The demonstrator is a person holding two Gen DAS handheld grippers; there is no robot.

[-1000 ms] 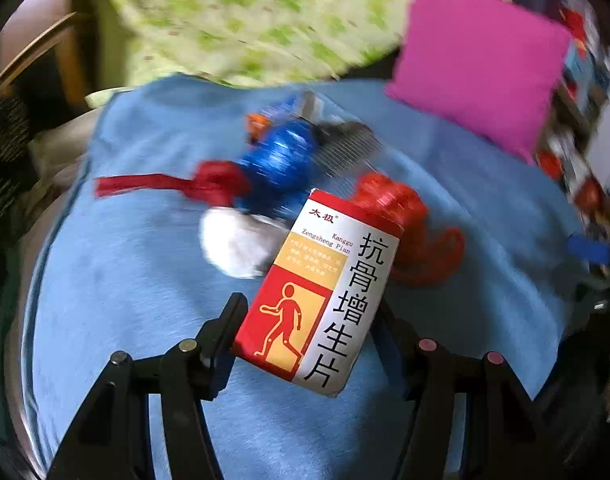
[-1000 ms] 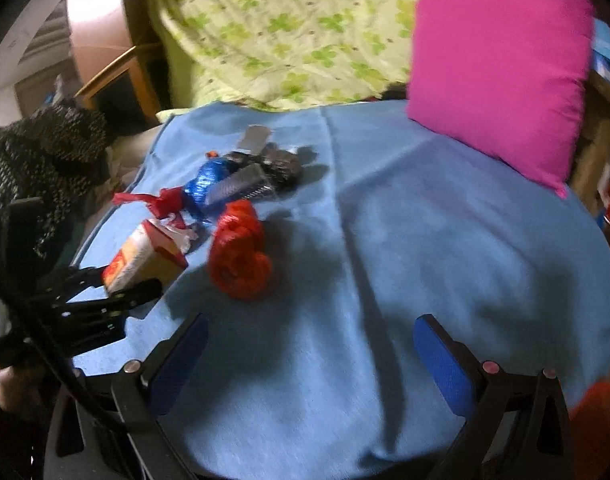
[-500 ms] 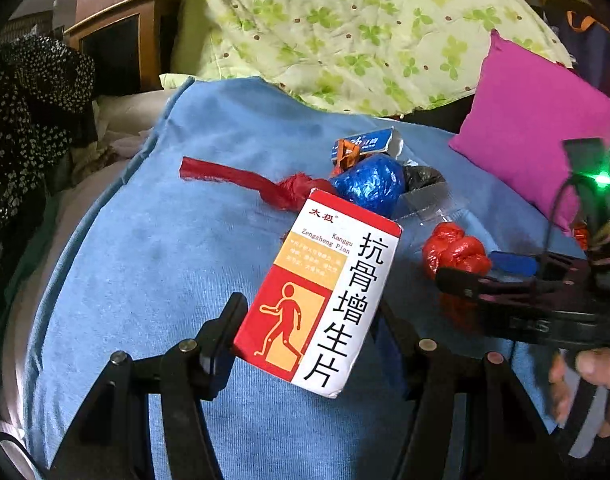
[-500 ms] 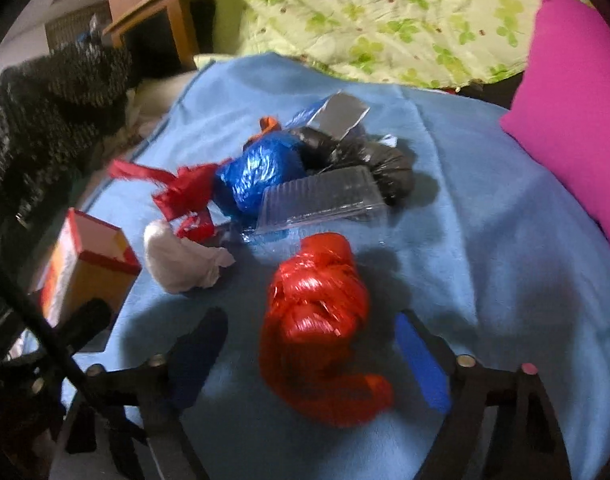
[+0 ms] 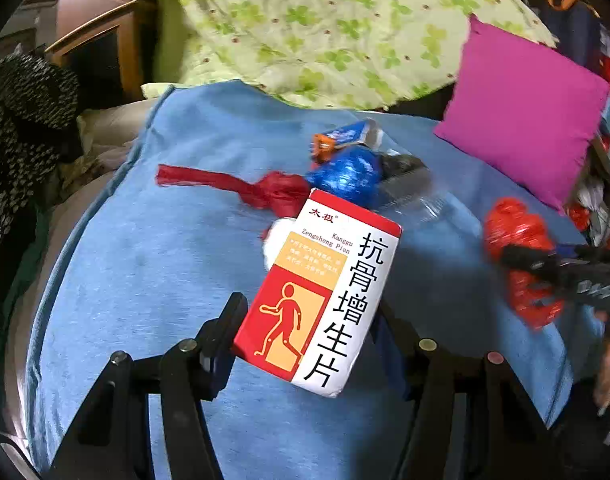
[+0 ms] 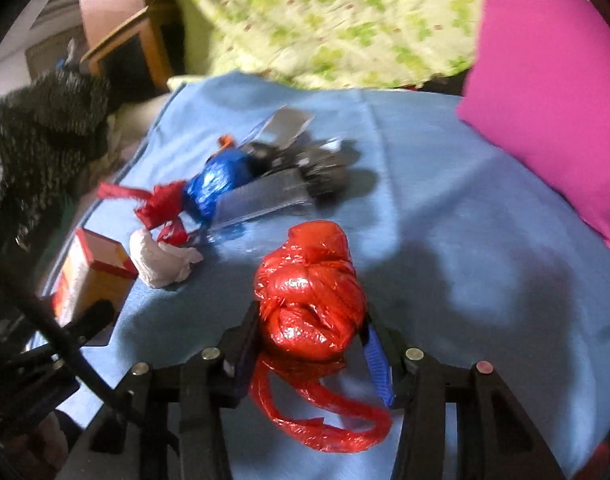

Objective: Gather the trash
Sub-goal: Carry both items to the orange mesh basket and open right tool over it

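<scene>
the medicine box (image 5: pixel 321 292) in the left wrist view carries the only readable print: red characters "太极" at the top of its white face, "kanggu zengsheng pian" in small latin letters beneath, and large black characters "抗骨增生片" running down the side. its red and orange panel shows a walking figure sign, and the small orange block of print is too fine to read.

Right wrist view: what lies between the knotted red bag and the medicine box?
A crumpled white tissue on the blue blanket, between the knotted red bag and the medicine box; right wrist view shows it.

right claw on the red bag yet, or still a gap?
Touching. Right wrist view: the closing right claw has both fingers against the knotted red bag between them.
</scene>
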